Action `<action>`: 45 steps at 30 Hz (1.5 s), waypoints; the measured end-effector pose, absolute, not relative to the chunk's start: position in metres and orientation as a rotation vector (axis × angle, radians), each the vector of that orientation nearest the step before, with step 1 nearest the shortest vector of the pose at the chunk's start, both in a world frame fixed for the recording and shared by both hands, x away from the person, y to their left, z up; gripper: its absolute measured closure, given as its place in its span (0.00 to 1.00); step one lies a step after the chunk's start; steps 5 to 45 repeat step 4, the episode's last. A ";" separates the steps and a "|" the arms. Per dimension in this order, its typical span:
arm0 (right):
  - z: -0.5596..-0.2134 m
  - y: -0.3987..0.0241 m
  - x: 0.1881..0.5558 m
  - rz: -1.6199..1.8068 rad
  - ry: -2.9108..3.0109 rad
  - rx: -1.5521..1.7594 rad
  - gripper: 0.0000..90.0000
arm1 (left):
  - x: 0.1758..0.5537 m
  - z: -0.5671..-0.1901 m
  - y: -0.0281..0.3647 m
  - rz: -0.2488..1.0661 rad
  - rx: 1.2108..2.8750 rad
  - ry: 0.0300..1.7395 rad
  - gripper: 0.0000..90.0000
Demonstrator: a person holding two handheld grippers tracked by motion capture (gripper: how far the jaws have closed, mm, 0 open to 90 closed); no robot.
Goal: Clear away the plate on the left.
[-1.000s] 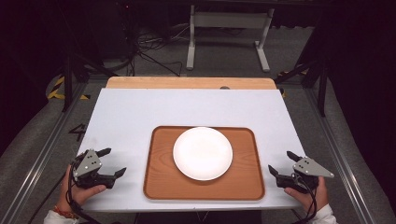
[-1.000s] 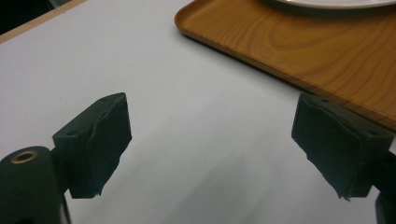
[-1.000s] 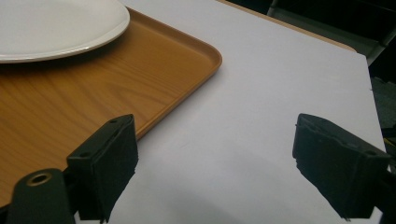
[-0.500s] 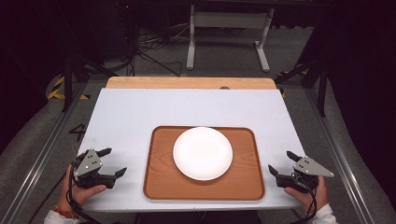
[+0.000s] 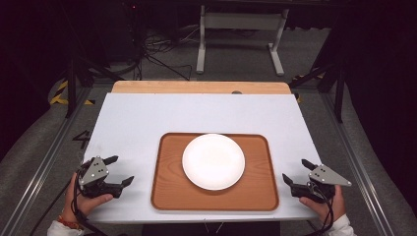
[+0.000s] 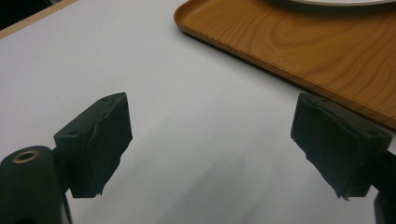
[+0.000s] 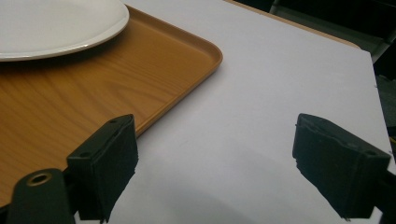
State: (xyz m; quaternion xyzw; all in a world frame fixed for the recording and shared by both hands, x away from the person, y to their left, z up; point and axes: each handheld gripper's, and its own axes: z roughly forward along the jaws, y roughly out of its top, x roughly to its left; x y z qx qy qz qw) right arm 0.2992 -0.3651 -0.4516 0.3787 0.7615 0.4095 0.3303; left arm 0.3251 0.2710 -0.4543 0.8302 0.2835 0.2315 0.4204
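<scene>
With both sets of jaws spread wide and empty, my left gripper [image 5: 119, 170] and right gripper [image 5: 296, 172] flank the rectangular brown wooden tray [image 5: 214, 198], its long axis spanning between them, round white plate [image 5: 213, 161] centred, roughly equidistant.

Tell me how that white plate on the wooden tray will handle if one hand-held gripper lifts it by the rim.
The white plate looks rigid and glazed, so it will probably stay stiff but may slip between the pads. It lies flat and shallow on the tray, so it is unlikely to roll or tip when pushed. It seems ceramic, so likely breakable.
</scene>
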 end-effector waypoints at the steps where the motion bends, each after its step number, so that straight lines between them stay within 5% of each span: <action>1: -0.452 -0.365 0.299 1.069 1.991 0.989 0.16 | 0.325 -0.454 0.271 0.580 2.081 0.710 0.15; 45: -0.451 -0.367 0.298 1.075 1.986 0.997 0.17 | 0.326 -0.454 0.269 0.577 2.080 0.706 0.15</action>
